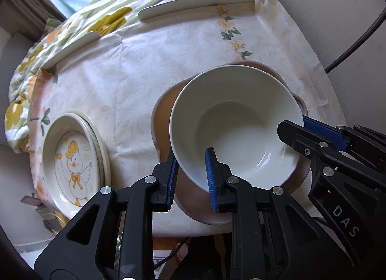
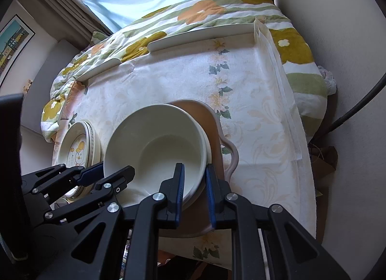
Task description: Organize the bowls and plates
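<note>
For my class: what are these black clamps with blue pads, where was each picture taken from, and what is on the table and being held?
They are two hand-held grippers, one in each hand of a person; no robot arm. Each carries a wide-angle camera looking along its fingers, so one picture is from the left gripper, the other from the right gripper. Each also shows up at the edge of the other's picture.

On the floral tablecloth lies a brown dish with a white bowl over it. Both grippers are shut on the bowl's rim, at opposite sides. In the right view a second white rim shows just under the bowl, perhaps another bowl. To the left sits a duck plate on at least one other plate.
</note>
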### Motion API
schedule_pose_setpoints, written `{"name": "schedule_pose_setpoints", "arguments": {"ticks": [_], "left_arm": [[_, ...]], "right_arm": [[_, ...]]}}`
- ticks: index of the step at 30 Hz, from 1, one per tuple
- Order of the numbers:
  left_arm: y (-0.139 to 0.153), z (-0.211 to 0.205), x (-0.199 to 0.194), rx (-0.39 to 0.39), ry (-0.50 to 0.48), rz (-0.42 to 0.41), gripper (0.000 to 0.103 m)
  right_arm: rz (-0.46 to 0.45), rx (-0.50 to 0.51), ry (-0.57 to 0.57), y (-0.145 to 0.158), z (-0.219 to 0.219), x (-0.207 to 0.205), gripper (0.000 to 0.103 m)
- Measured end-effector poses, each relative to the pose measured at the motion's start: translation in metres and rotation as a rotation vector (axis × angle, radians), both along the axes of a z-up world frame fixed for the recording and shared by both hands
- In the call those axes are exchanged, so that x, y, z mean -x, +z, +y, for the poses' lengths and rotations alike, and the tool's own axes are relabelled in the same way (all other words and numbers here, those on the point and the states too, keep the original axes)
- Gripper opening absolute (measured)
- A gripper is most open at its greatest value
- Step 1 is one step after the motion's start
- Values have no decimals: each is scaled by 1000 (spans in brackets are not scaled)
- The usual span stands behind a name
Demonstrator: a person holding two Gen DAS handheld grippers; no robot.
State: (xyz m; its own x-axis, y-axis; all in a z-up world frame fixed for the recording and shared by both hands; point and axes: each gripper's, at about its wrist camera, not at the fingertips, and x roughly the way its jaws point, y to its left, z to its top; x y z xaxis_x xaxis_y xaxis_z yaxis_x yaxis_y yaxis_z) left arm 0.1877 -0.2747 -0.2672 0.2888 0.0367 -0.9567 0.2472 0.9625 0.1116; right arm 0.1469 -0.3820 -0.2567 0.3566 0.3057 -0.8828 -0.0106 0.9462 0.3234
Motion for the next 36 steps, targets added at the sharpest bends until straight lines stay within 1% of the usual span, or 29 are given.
{"name": "schedule_pose_setpoints", "arguments": {"ticks": [4, 8, 12, 14, 15, 16, 17, 18, 19, 20, 22, 23, 24, 26, 27, 30, 32, 34, 36], "left_arm": [[0, 1, 0, 11, 4, 4, 19], [3, 8, -1, 52, 30, 14, 19], [24, 15, 2, 65, 48, -37, 19], [41, 22, 3, 96, 62, -89, 23], [55, 28, 6, 129, 66, -138, 26], [66, 32, 9, 150, 70, -173, 37], [77, 37, 12, 171, 75, -214, 62], [90, 43, 17, 188, 82, -268, 76], [101, 49, 22, 196, 89, -319, 97], [111, 53, 27, 203, 92, -368, 103], [123, 61, 33, 209, 90, -415, 103], [125, 64, 35, 199, 90, -413, 103], [126, 67, 36, 182, 91, -397, 103], [122, 73, 39, 166, 79, -356, 103], [118, 76, 39, 158, 73, -328, 103], [96, 83, 40, 144, 39, -211, 103], [77, 85, 39, 128, 26, -133, 103], [58, 86, 36, 124, 20, -73, 103], [39, 84, 28, 120, 25, -2, 103]], "right_arm": [[1, -7, 1, 0, 0, 1, 16], [-10, -43, -5, 2, -5, 3, 16], [-36, -66, -9, 13, -12, 3, 16], [-58, -64, 3, 23, -15, 3, 16], [-70, -60, 14, 29, -16, 3, 16], [-81, -55, 26, 34, -17, 3, 16], [-98, -47, 40, 42, -19, 5, 16], [-117, -37, 54, 49, -20, 7, 16], [-137, -26, 64, 55, -21, 8, 16], [-164, -13, 78, 63, -23, 11, 18], [-215, 12, 100, 76, -26, 17, 43], [-234, 20, 105, 81, -27, 19, 75], [-252, 29, 112, 85, -28, 22, 101], [-272, 47, 143, 89, -30, 26, 103], [-260, 65, 165, 89, -30, 27, 103], [-187, 142, 221, 79, -29, 26, 103], [-153, 182, 240, 70, -29, 27, 103], [-110, 227, 247, 57, -29, 26, 103], [-43, 323, 264, 38, -23, 20, 103]]}}
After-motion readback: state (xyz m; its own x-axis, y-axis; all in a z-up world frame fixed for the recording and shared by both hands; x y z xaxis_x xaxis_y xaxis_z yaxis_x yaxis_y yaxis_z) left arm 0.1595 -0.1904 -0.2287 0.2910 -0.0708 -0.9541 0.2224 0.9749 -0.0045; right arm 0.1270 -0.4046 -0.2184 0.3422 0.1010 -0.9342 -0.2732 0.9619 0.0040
